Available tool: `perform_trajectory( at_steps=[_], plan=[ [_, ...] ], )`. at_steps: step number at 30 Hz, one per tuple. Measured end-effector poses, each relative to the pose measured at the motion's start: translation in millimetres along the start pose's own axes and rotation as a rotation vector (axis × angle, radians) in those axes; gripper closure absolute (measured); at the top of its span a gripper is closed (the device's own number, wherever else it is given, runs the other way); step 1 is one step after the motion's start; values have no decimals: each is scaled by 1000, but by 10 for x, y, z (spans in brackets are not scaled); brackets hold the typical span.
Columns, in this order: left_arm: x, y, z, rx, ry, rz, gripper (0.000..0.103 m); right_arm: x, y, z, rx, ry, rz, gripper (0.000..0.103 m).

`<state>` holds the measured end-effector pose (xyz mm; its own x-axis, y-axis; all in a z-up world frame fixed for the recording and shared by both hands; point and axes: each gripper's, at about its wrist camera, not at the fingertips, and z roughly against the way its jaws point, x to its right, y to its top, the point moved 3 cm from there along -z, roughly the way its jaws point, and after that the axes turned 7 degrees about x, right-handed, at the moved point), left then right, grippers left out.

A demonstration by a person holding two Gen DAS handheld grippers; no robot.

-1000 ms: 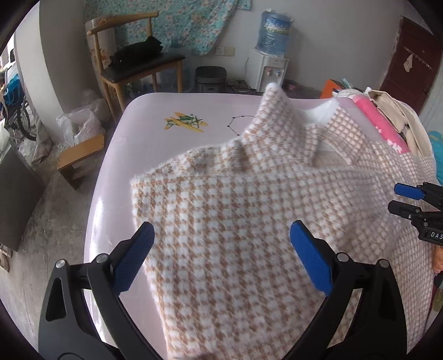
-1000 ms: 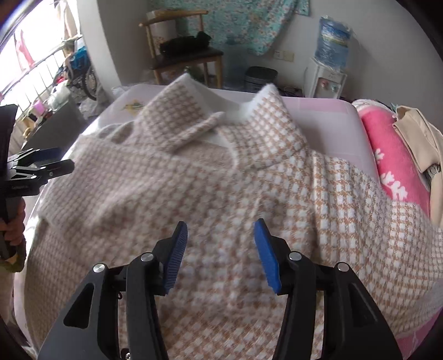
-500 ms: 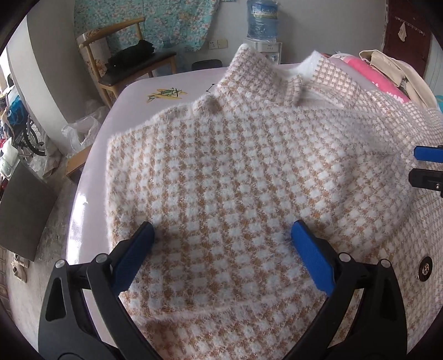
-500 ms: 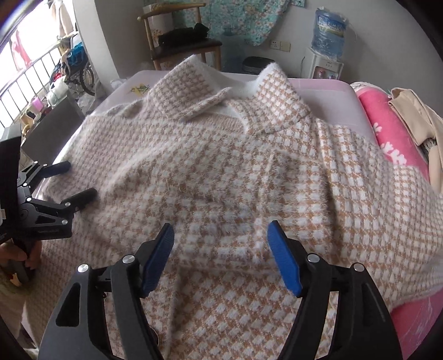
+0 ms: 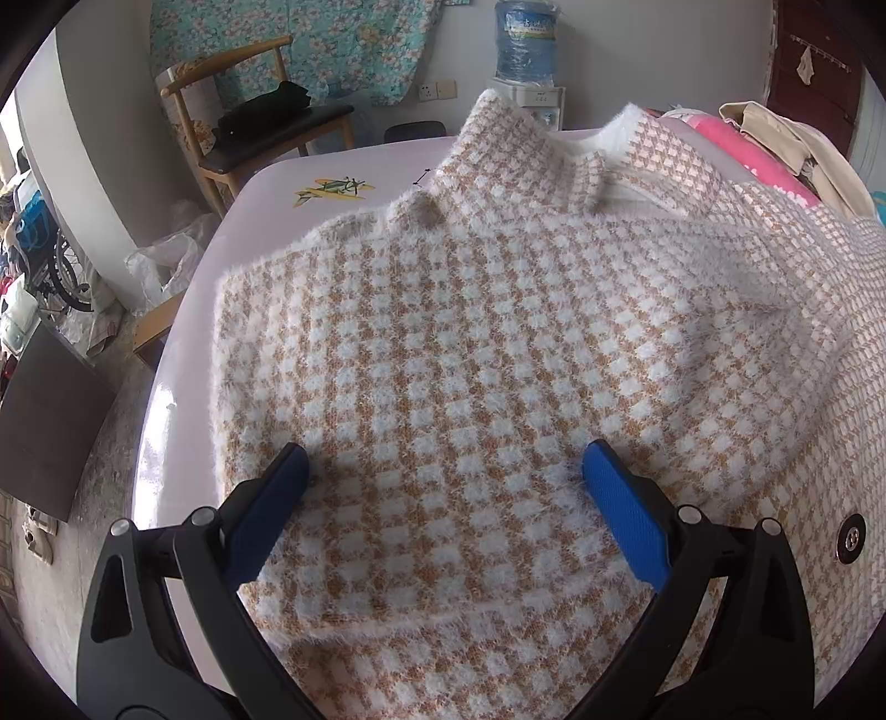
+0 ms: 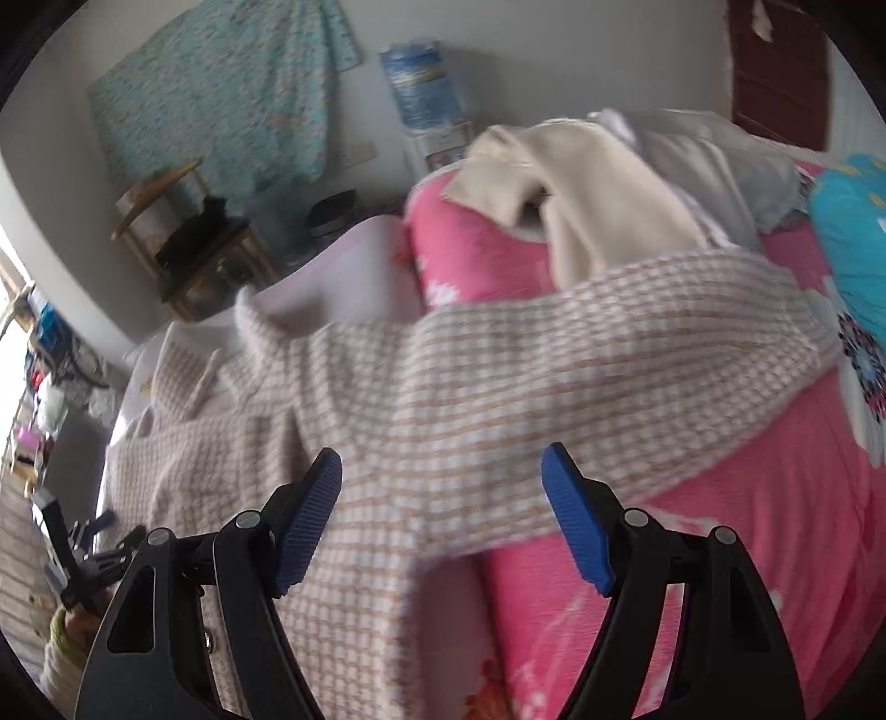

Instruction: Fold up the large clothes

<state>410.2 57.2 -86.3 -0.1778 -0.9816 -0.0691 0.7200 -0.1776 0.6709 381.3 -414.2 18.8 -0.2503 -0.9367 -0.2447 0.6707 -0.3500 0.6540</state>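
Note:
A fuzzy tan-and-white checked coat (image 5: 498, 332) lies spread on the pale pink table (image 5: 183, 354), collar at the far side, with a folded panel on top. My left gripper (image 5: 443, 459) hovers wide open over that panel's near edge, fabric beneath it and nothing pinched. A metal snap (image 5: 850, 545) shows at the right. In the blurred right wrist view my right gripper (image 6: 443, 462) stands open above the coat (image 6: 387, 421) where its sleeve (image 6: 692, 310) stretches right across a pink blanket. The left gripper (image 6: 105, 531) shows at the lower left, held by a hand.
A pink flowered blanket (image 6: 775, 498) covers the right side, with a beige garment (image 6: 598, 183) piled on it. Behind the table stand a wooden chair (image 5: 260, 127) and a water dispenser (image 5: 523, 50). The floor drops away at the table's left edge.
My right gripper swung right and rolled, from over the coat's body to the sleeve on the pink blanket, its jaws wider. It left the left wrist view. The left gripper sank slightly, then held.

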Motion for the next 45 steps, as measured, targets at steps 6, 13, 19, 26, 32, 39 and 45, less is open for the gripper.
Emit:
perform_trajectory(
  at_steps=[6, 13, 19, 26, 32, 39, 45],
  plan=[
    [-1, -23, 19, 1, 3, 2, 7, 1330, 289, 72, 24, -188, -237, 30],
    [-15, -5, 7, -7, 2, 2, 7, 2248, 351, -175, -9, -247, -487, 43],
    [-13, -2, 5, -8, 3, 3, 7, 2592, 342, -514, -24, -245, -634, 48],
    [-12, -5, 3, -9, 7, 5, 7, 2635, 319, -760, -17, -272, -677, 61],
    [-5, 4, -6, -11, 6, 4, 7, 2387, 386, -623, 35, -319, -577, 85],
    [-10, 2, -9, -14, 6, 6, 7, 1818, 576, -56, 182, -280, -441, 87],
    [6, 49, -27, -55, 13, 4, 7, 1403, 843, 591, 290, -218, -289, 87]
  ],
)
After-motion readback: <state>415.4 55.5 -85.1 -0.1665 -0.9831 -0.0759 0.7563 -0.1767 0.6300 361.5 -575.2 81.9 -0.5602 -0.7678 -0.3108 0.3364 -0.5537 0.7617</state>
